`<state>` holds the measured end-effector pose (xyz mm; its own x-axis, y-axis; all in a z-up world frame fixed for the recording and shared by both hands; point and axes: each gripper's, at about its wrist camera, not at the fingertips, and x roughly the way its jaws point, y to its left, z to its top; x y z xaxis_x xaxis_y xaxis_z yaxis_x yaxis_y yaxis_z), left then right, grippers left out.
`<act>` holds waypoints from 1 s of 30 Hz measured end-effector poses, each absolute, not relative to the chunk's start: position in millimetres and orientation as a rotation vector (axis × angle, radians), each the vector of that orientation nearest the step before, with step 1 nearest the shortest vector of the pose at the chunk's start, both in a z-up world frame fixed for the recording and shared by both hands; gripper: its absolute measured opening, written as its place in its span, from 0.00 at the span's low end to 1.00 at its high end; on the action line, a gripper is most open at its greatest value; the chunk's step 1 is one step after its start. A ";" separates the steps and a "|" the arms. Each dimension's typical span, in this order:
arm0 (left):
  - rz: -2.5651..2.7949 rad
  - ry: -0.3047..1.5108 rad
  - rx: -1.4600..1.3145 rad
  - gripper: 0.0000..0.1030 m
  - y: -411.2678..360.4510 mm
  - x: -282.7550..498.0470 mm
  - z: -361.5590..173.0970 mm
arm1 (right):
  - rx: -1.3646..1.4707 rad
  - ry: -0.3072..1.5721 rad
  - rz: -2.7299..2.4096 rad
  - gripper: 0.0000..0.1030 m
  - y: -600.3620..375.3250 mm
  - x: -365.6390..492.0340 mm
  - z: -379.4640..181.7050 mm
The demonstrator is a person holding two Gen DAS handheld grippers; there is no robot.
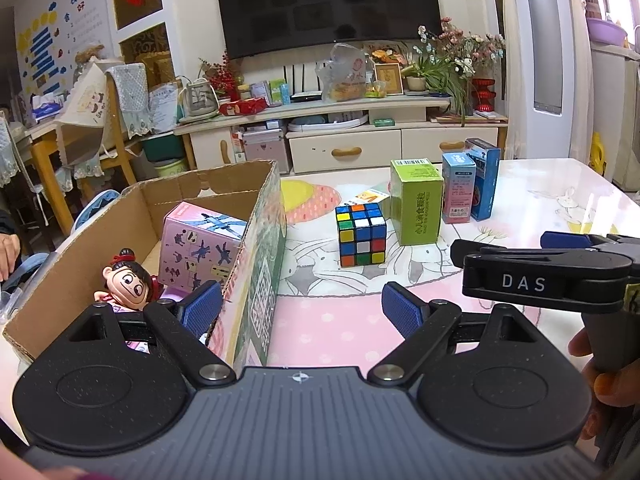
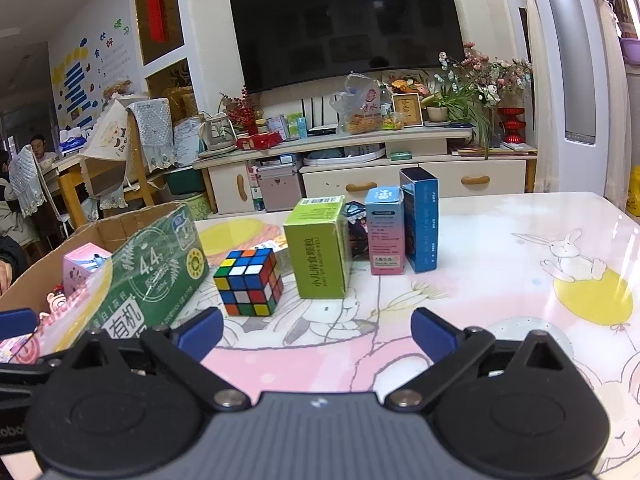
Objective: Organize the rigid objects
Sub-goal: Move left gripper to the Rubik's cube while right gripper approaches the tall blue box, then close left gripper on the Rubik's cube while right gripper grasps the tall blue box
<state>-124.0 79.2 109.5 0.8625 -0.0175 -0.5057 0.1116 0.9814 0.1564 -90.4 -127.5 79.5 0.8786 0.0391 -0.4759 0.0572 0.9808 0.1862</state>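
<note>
A cardboard carton (image 1: 256, 220) stands at the table's left and holds a pink box (image 1: 200, 244) and a doll figure (image 1: 128, 280). My left gripper (image 1: 302, 310) is open and straddles the carton's right wall, one finger inside, one outside, neither pressing it. On the table beyond stand a Rubik's cube (image 1: 362, 234), a green box (image 1: 418, 204), a pink-blue box (image 1: 458, 190) and a tall blue box (image 1: 484, 178). My right gripper (image 2: 318, 330) is open and empty, low over the table in front of the cube (image 2: 249, 282) and the green box (image 2: 320, 252).
A small dark box (image 2: 358, 224) hides behind the green box, and a flat card (image 1: 366, 196) lies behind the cube. The right tool's black arm (image 1: 524, 282) crosses the left wrist view at right. A TV cabinet (image 2: 360, 168) stands beyond the table's far edge.
</note>
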 end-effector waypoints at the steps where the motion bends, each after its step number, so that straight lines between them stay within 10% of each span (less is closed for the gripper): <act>1: -0.067 0.524 0.182 1.00 78.8 -123.9 109.4 | 0.199 0.501 -0.011 0.97 -129.0 -89.5 78.8; 30: -0.036 0.512 0.214 1.00 8.4 -0.7 51.1 | 0.091 0.500 -0.248 0.93 -202.4 -17.3 52.5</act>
<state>-0.7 8.4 51.1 0.8716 0.0188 -0.4899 0.0880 0.9770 0.1940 -17.3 -202.4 52.5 0.8482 -0.2127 -0.4851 0.2570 0.9661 0.0259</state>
